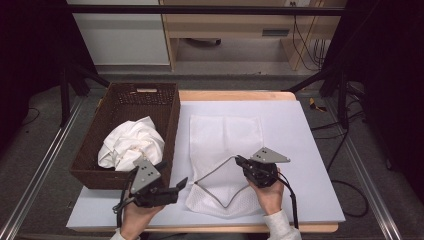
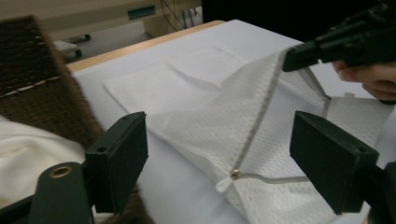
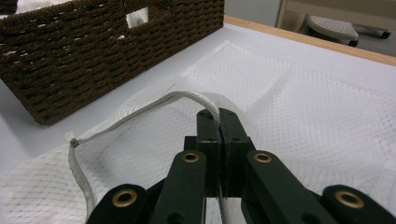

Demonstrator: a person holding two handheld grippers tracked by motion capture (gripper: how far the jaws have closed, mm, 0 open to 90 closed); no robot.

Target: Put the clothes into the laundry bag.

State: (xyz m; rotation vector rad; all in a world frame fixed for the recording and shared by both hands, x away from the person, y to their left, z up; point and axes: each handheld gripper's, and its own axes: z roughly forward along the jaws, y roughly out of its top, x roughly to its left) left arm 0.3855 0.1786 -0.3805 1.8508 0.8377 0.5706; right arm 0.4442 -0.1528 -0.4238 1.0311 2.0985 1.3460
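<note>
White mesh bag (image 1: 225, 150) lies flat at centre frame on the pale table sheet (image 1: 310, 150), zipper edge (image 1: 215, 170) lifted into a ridge at lower centre. Right gripper (image 1: 239, 161) pinched shut on that zipper edge; left gripper (image 1: 181, 183), lower left, jaws spread with nothing between them. Wicker basket (image 1: 165, 120) at left holds crumpled white cloth (image 1: 131, 144)

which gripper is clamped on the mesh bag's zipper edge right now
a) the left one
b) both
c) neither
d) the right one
d: the right gripper has its jaws pressed shut on the zipper edge of the white mesh bag, lifting it, while the left gripper stands open with nothing between its jaws, beside the wicker basket.
</note>
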